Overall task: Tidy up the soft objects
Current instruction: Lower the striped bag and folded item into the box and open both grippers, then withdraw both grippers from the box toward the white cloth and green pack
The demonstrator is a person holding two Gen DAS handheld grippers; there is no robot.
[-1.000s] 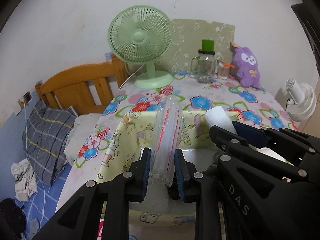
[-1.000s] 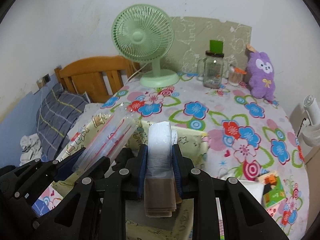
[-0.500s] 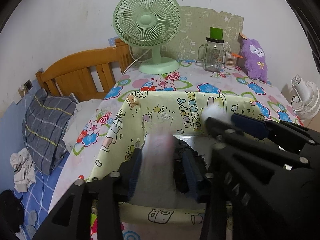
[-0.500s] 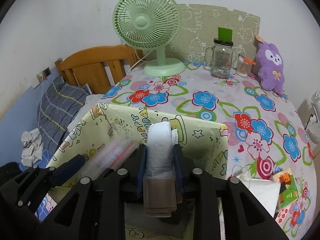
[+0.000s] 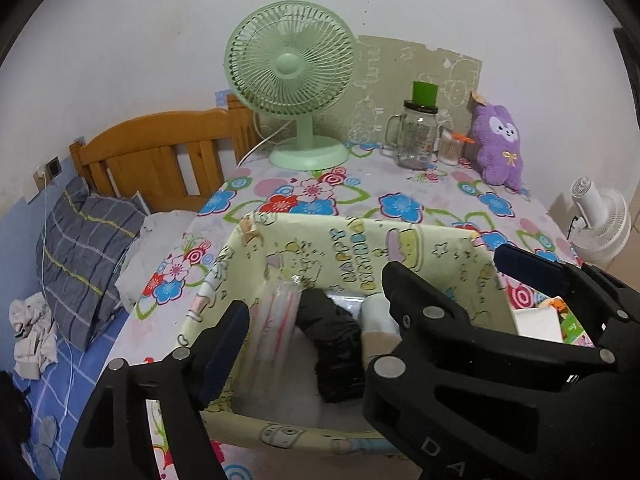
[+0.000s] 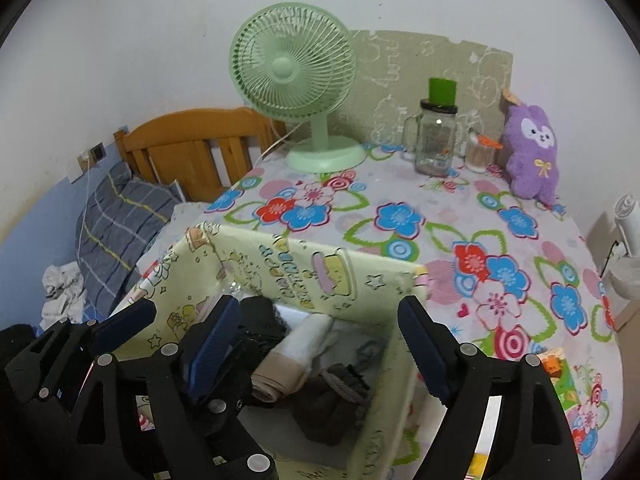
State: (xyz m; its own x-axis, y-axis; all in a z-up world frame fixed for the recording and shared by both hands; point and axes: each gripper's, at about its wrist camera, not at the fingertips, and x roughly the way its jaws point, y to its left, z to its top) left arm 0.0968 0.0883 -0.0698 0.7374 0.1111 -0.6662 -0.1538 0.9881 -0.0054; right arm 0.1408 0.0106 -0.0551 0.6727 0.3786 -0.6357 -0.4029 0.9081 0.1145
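A yellow cartoon-print box (image 5: 360, 240) (image 6: 320, 268) stands on the floral table. Inside lie a clear plastic roll with red stripes (image 5: 276, 320), a black bundle (image 5: 336, 344), and a white roll with a beige band (image 6: 296, 348) (image 5: 376, 320), beside dark fabric (image 6: 336, 396). My left gripper (image 5: 312, 328) is open over the box, its right finger hidden behind the right gripper. My right gripper (image 6: 320, 348) is open and empty above the white roll. A purple plush (image 5: 500, 148) (image 6: 532, 148) sits at the back right.
A green fan (image 5: 292, 80), a glass jar with a green lid (image 5: 418, 136) and a small cup (image 6: 478, 154) stand at the table's back. A wooden headboard (image 5: 160, 152) and grey pillow (image 5: 80, 240) are left. A white fan (image 5: 600, 224) and colourful packet (image 6: 558, 372) are right.
Both grippers lowered to the box and opened. The clear striped roll left the left gripper and the white roll left the right gripper; both now lie in the box.
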